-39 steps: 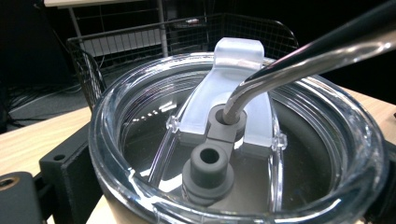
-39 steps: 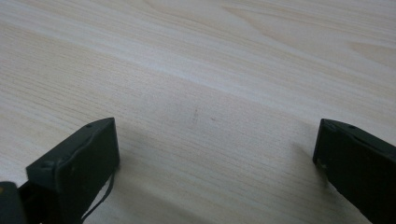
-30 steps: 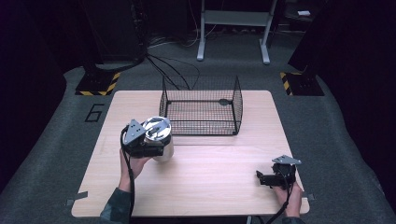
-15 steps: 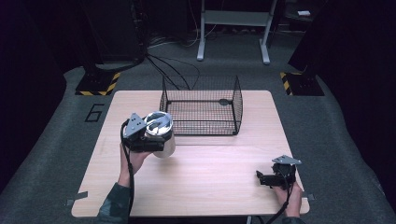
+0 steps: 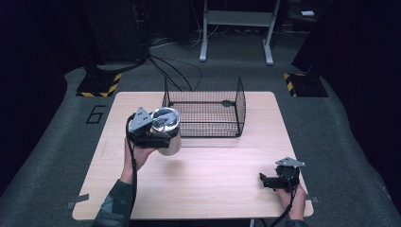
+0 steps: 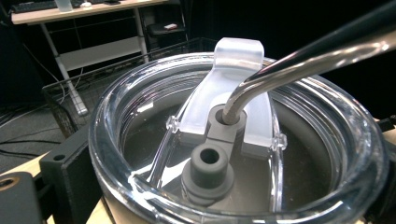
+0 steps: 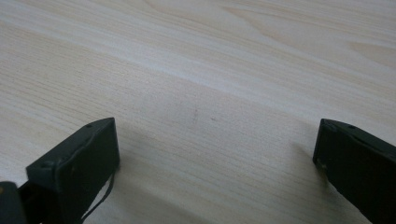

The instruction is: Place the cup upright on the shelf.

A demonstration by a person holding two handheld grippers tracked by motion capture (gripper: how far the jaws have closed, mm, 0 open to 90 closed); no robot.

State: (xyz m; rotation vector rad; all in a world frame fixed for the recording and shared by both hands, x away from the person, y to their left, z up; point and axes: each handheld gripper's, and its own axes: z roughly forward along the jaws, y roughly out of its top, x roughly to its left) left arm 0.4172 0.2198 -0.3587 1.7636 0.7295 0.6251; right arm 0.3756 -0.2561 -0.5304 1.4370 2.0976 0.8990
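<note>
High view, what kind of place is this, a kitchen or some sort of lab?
Probably a lab or recording studio, not a kitchen: a bare wooden table on grey carpet, hazard-striped stand feet, loose floor cables and dark surroundings.

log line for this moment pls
left tool: shut on steel tumbler with clear lid, lifted beside black wire basket | right tool: open, idle over wooden table

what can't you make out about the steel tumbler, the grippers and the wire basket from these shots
- Steel tumbler with clear lid: its side toward the left gripper is covered by that gripper in the high view; in the left gripper view the frame's bottom edge cuts off its body.
- Bent metal straw: upper end runs off the left gripper view's edge.
- Small dark thing in the black wire basket: too small to identify.
</note>
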